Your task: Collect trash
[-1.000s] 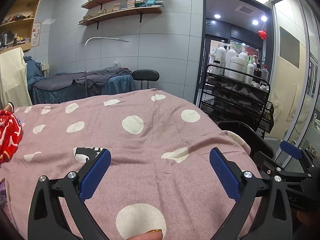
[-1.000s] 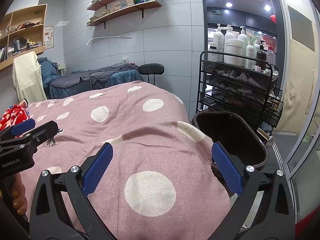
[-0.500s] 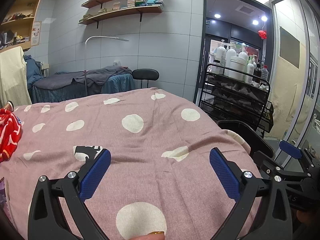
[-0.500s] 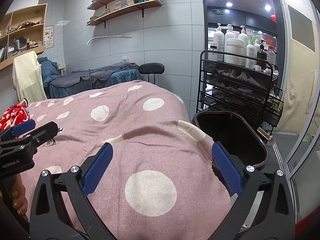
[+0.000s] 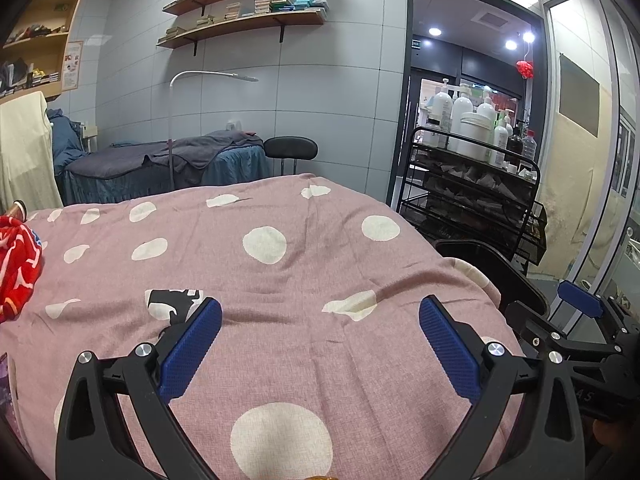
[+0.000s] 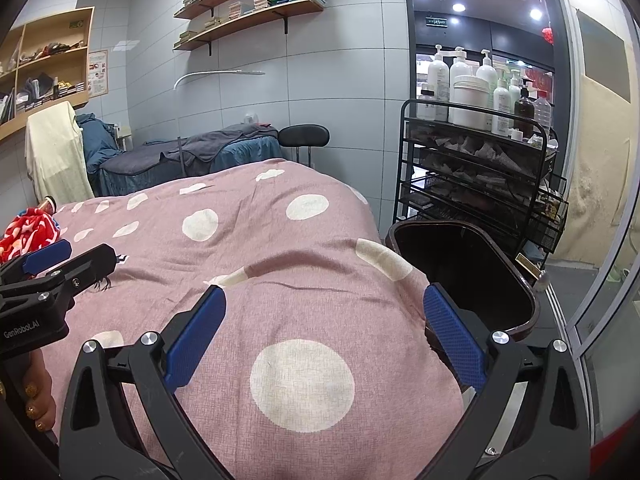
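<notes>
My left gripper [image 5: 320, 312] is open and empty above a pink bed cover with white dots [image 5: 280, 280]. My right gripper [image 6: 324, 300] is open and empty over the bed's right edge. A dark open trash bin [image 6: 460, 272] stands on the floor beside the bed, just right of my right gripper; its rim shows in the left wrist view [image 5: 492, 268]. A crumpled red and white item [image 5: 16, 268] lies at the bed's left edge, also in the right wrist view [image 6: 28, 232]. A black and white patch [image 5: 172, 300] lies on the cover near my left finger. The left gripper also shows in the right wrist view [image 6: 52, 264].
A black wire cart [image 6: 480, 168] with white bottles stands behind the bin. A second bed with grey covers [image 5: 168, 160], a black stool [image 5: 291, 148] and a floor lamp [image 5: 208, 78] stand at the back wall. A glass partition [image 6: 600, 240] is on the right.
Both views have barely shifted. Both grippers stay open and empty over the bed.
</notes>
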Tool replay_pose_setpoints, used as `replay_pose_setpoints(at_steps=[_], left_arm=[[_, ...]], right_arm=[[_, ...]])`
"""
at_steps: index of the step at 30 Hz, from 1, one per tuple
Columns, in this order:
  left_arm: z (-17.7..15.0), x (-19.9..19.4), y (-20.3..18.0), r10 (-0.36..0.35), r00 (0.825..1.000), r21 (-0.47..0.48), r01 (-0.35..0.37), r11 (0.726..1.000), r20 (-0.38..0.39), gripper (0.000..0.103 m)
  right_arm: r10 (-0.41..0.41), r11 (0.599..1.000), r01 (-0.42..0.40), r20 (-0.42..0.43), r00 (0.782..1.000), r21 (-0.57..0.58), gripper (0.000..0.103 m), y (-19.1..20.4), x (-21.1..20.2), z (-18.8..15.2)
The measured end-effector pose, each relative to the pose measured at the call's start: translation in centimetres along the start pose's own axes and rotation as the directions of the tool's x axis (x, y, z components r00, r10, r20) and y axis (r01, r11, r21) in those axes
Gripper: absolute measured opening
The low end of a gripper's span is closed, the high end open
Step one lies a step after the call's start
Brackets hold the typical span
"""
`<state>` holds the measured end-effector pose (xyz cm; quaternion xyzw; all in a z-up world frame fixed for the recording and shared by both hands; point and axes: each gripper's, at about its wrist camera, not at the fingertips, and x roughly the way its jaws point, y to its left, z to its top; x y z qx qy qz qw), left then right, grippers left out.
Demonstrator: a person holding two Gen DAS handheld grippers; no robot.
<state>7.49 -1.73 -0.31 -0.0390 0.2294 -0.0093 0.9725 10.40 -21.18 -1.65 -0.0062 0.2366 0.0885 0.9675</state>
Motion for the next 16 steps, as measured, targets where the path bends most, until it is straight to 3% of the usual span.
replay_pose_setpoints(at_steps=[16], left_arm=[[-0.09, -0.05, -0.09, 0.0, 1.0, 0.002, 0.0, 1.0, -0.01, 0.098]], right_arm=[[0.002, 1.0, -0.002, -0.002, 1.0, 0.005, 0.098, -0.17, 0.1, -0.14]])
